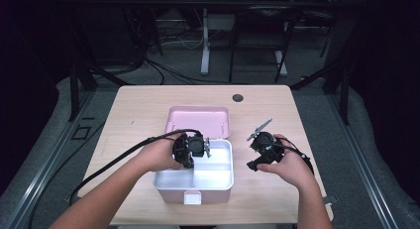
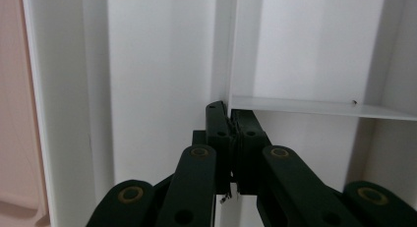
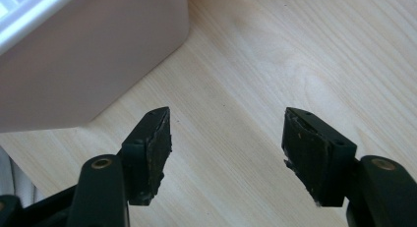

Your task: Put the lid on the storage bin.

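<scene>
Two grippers: one in each hand of a person at a wooden table [image 1: 148, 105].
Box: a pink box [image 1: 194, 188] with a white inside sits in the middle of the table, on the near side. It is open.
Lid: the pink lid [image 1: 199, 121] lies flat, touching the far side of the box.
Inside of the box: a thin white wall [image 2: 314, 107] splits the inside into parts.
Left gripper: the left gripper [image 1: 195, 145] hangs over the far left part of the box and points down into it.
Left jaws: in the left gripper view the two black jaws are pressed together. I can see nothing held between them. Their tips sit right at the end of the thin white wall, and I cannot tell if they touch it.
Right gripper: the right gripper [image 1: 262, 141] is to the right of the box, near it but not touching.
Right jaws: in the right gripper view the black fingers [image 3: 150, 148] stand wide apart over bare wood. A pink corner of the box shows at the upper left there.
</scene>
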`<control>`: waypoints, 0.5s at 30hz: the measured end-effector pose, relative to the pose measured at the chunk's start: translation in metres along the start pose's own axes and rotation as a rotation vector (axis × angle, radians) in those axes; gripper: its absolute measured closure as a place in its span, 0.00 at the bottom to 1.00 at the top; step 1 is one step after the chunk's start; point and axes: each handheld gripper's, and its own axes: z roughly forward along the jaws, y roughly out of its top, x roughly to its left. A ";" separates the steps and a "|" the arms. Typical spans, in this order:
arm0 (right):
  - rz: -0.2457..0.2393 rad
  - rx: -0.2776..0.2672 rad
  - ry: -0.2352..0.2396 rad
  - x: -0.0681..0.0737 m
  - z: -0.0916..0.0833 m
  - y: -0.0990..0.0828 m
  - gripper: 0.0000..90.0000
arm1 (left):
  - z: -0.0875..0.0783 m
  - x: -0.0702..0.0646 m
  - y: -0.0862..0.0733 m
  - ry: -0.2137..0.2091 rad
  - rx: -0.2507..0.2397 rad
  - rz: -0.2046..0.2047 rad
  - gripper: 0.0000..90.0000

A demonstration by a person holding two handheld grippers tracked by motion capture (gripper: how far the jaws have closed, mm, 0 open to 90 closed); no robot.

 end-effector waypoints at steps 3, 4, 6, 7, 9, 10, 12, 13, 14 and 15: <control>-0.004 0.001 0.000 0.000 0.002 0.001 0.39 | 0.000 -0.001 0.001 0.009 0.007 -0.006 0.97; -0.004 0.006 -0.001 0.000 0.002 0.001 0.39 | 0.000 -0.001 0.001 0.011 0.007 -0.009 0.97; -0.004 0.006 -0.005 0.001 0.004 0.001 0.39 | 0.000 -0.002 0.001 0.013 0.009 -0.020 0.97; -0.001 0.006 -0.006 0.000 0.004 0.001 0.39 | 0.000 -0.001 0.001 0.011 0.012 -0.027 0.97; 0.006 0.002 -0.002 0.000 0.006 0.002 0.39 | 0.000 -0.002 0.002 0.017 0.017 -0.026 0.96; 0.008 0.002 -0.005 -0.001 0.006 0.002 0.39 | 0.000 -0.002 0.002 0.016 0.017 -0.025 0.96; 0.014 -0.001 -0.010 -0.002 0.008 0.003 0.39 | 0.000 -0.003 0.002 0.019 0.018 -0.014 0.96; 0.022 -0.006 -0.015 -0.003 0.008 0.004 0.39 | 0.000 -0.003 0.002 0.018 0.016 -0.008 0.96; 0.030 -0.014 -0.009 -0.004 0.008 0.005 0.39 | 0.000 -0.003 0.002 0.019 0.017 -0.008 0.96; 0.025 -0.022 -0.025 -0.005 0.008 0.007 0.40 | 0.000 -0.003 0.003 0.021 0.021 -0.007 0.96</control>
